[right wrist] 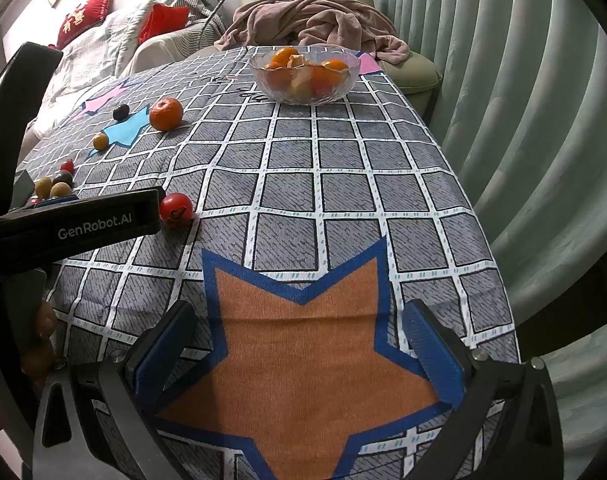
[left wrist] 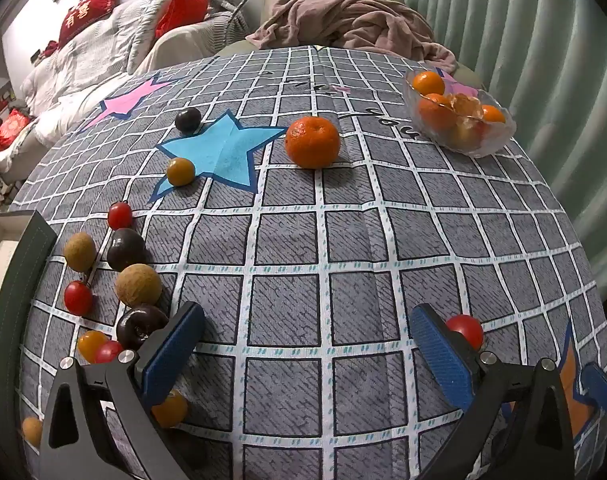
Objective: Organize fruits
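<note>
A glass bowl with several tangerines stands at the table's far right. One loose tangerine lies mid-table by the blue star. Small fruits lie scattered at the left: cherry tomatoes, dark plums, brown longans and a yellow fruit. My left gripper is open and empty above the cloth; a cherry tomato sits just outside its right finger. My right gripper is open and empty over the orange star.
A checked cloth covers the table. A dark tray edge lies at the left. An armchair with a pink blanket stands behind the table, a curtain to the right. The left gripper's body crosses the right wrist view.
</note>
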Demonstrator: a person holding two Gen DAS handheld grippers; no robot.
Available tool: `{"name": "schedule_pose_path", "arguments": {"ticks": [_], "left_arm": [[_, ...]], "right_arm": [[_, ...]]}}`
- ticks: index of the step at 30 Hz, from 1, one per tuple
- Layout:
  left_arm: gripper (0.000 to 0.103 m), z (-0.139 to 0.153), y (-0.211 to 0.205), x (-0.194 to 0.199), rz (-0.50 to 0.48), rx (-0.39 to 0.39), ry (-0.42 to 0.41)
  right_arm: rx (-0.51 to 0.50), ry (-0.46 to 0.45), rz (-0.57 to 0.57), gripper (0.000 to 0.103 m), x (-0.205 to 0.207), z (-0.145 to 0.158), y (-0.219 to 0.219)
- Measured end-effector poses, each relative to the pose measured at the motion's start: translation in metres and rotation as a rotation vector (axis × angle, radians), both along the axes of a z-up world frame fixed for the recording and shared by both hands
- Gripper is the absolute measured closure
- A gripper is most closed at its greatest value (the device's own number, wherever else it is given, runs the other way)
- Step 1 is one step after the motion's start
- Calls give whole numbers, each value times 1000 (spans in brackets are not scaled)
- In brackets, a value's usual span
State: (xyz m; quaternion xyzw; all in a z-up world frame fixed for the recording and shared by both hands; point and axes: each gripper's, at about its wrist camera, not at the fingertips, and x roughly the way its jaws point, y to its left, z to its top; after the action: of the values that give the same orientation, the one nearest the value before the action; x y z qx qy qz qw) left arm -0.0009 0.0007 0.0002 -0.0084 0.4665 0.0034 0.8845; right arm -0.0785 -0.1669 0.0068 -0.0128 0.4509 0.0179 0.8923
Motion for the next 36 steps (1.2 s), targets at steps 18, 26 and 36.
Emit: {"name": "schedule_pose_path", "arguments": {"ticks": [18,26,36], "left_arm": [[0,49,89,-135,-92,-33,-4],[0,26,118,-188,-60,-33,53],[0,21,135,-200,-19,-44,66]], "right_arm": [[138,67,1,0,-36,8,15],[211,96,28,0,-91,12,41],[177,91,45,0,-112,18,57]]}}
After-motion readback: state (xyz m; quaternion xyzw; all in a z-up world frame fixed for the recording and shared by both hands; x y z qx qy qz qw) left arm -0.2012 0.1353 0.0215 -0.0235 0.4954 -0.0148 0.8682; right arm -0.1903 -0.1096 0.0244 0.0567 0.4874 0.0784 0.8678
